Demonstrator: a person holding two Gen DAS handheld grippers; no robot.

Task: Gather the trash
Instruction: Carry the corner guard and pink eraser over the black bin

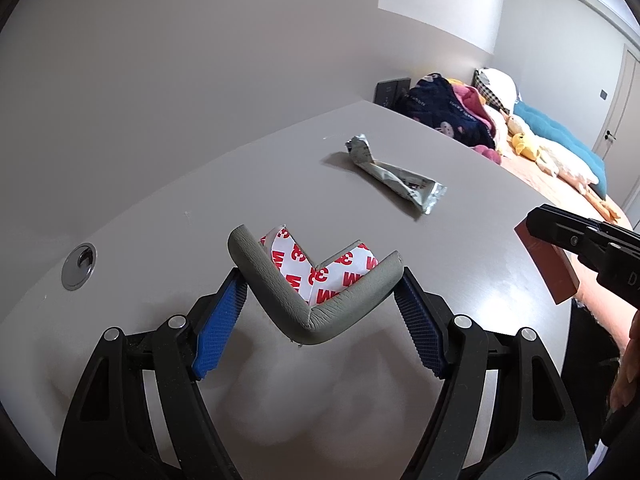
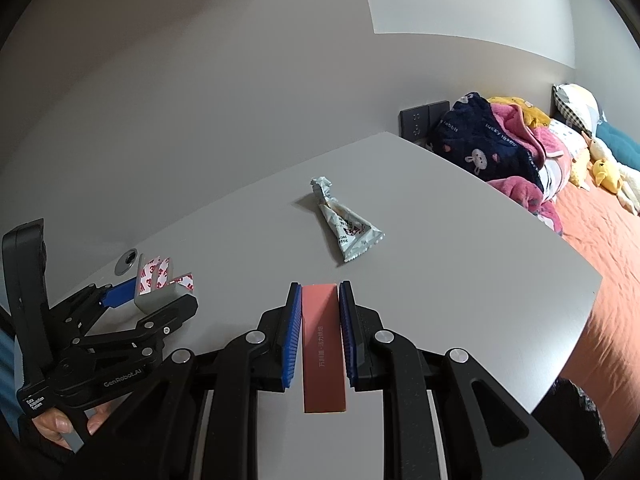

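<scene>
My left gripper [image 1: 320,284] is shut on a grey L-shaped foam corner guard [image 1: 308,300] with red-and-white 3M backing, held just above the grey table [image 1: 160,220]. It also shows in the right wrist view [image 2: 160,284]. My right gripper [image 2: 319,292] is shut on a flat salmon-red packet [image 2: 322,344], held over the table's near side; the packet also shows at the right of the left wrist view [image 1: 548,264]. A crumpled silver wrapper [image 1: 394,174] lies on the table beyond both grippers; in the right wrist view the wrapper [image 2: 346,222] lies ahead.
A round metal cable grommet [image 1: 79,266] sits in the table at the left. A bed with piled clothes [image 2: 492,144], pillows and plush toys [image 1: 528,146] stands past the table's right edge. Dark wall sockets [image 2: 424,118] are behind the table. A plain wall is behind.
</scene>
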